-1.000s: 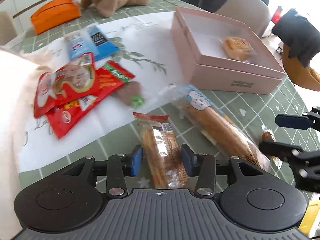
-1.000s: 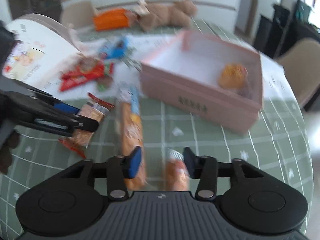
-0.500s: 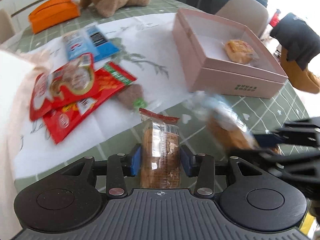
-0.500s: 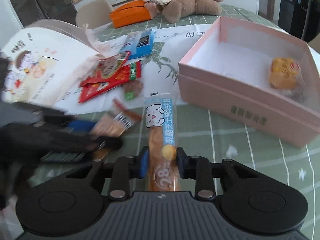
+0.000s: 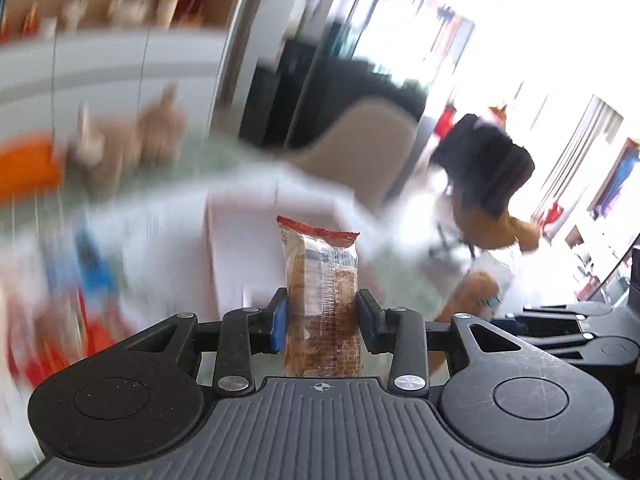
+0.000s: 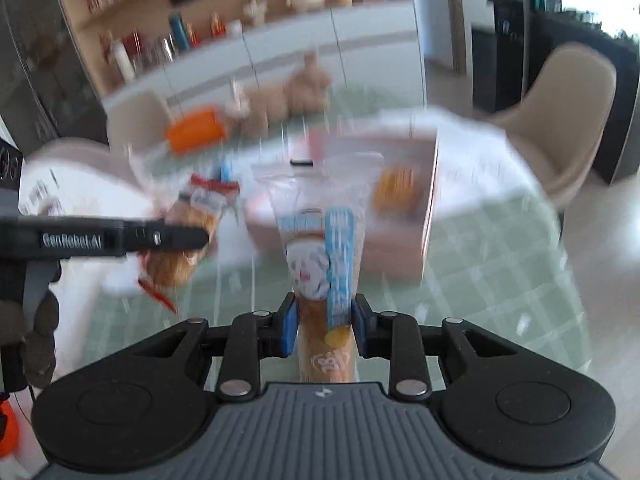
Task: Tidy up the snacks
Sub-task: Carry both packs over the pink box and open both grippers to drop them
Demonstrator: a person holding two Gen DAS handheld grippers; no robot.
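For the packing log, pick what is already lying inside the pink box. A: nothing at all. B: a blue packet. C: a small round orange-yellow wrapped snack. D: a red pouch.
C: in the right wrist view, one orange-yellow wrapped snack lies inside the pink box, blurred but plain; nothing else shows in it.

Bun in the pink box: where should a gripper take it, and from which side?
From above, across the bun's middle. It lies low inside the pink box, whose walls block any sideways approach. Blur hides which way is narrower; its wrapper looks soft, so close gently.
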